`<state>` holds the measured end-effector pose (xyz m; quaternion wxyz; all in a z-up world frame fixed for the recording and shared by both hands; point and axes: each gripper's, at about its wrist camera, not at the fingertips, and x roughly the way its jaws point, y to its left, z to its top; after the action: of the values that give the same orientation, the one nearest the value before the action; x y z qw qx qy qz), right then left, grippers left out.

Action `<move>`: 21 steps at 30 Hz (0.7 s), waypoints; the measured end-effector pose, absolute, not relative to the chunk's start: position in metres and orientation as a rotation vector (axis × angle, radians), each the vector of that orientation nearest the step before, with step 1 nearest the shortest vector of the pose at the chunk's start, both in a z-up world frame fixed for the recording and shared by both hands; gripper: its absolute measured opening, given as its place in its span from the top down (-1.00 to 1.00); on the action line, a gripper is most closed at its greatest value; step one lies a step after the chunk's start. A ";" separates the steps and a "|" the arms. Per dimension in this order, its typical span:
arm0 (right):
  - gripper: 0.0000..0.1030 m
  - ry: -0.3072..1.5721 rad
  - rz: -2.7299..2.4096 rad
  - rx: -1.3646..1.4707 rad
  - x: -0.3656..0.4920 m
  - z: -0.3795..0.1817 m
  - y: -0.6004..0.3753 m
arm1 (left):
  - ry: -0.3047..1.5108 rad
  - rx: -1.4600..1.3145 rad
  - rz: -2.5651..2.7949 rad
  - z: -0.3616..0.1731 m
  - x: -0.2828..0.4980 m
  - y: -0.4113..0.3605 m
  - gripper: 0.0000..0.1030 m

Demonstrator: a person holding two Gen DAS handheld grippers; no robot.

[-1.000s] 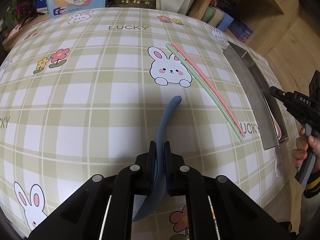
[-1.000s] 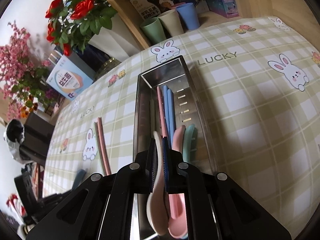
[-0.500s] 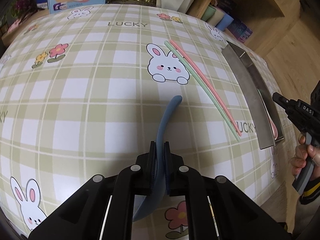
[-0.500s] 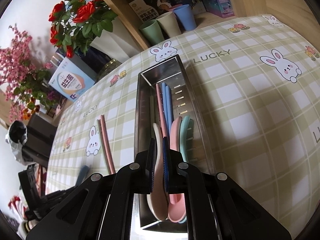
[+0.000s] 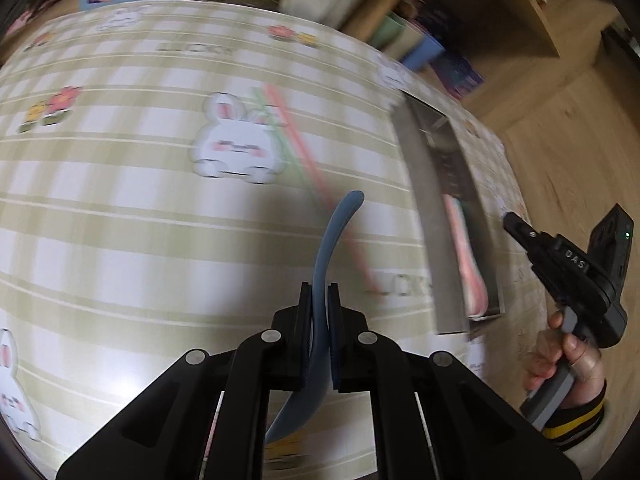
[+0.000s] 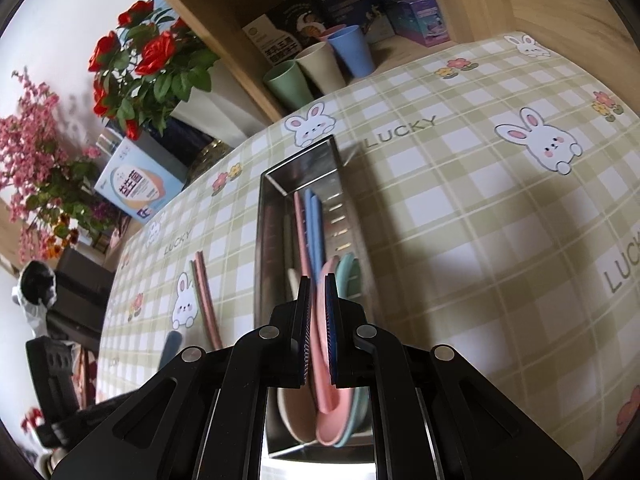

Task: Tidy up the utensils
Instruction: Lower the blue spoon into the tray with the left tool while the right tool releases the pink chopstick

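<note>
Closest to the left wrist camera, the left gripper (image 5: 319, 320) has its black fingers (image 5: 305, 336) clenched on a slate-blue spoon (image 5: 328, 264); the smooth, curved handle rises forward past the fingertips and the rounded bowl hangs below them, above the counter (image 5: 120, 240). That counter wears a glossy checked cloth, pale green and white, printed with rabbits and flowers; this view is blurred. Beyond the spoon's tip lie two thin chopsticks (image 5: 296, 144), one pink and one green, side by side. To their right sits a long rectangular steel tray (image 5: 420, 208), and past its near end a hand (image 5: 568, 356) holds the right gripper's handle.

From the right wrist camera, the right gripper (image 6: 319, 320) grasps nothing, its ribbed fingers (image 6: 331, 328) standing slightly apart above the tray (image 6: 264, 264). Below them lie a cream spoon (image 6: 294, 412), a pink spoon (image 6: 326, 400) and a green spoon (image 6: 352, 272), bowls nearest, nested together. Further in are straight pink and blue chopsticks (image 6: 310, 224). Beyond the tray's far wall stand green, beige and blue cups (image 6: 320, 68) on a wooden shelf.
</note>
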<state>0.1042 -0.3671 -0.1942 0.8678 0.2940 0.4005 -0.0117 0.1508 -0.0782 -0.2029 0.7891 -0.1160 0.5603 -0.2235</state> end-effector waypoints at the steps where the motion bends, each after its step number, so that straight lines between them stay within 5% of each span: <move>1: 0.86 0.838 -0.025 0.613 0.104 -0.194 -0.369 | 1.209 -0.256 -0.488 -0.202 0.152 -0.086 0.86; 21: 0.86 0.818 -0.036 0.661 0.096 -0.196 -0.415 | 1.246 -0.356 -0.510 -0.206 0.177 -0.235 0.86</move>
<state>0.0961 -0.4149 -0.1962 0.8647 0.3155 0.3904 -0.0172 0.1767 -0.2353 -0.2055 0.7673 -0.1640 0.5738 -0.2348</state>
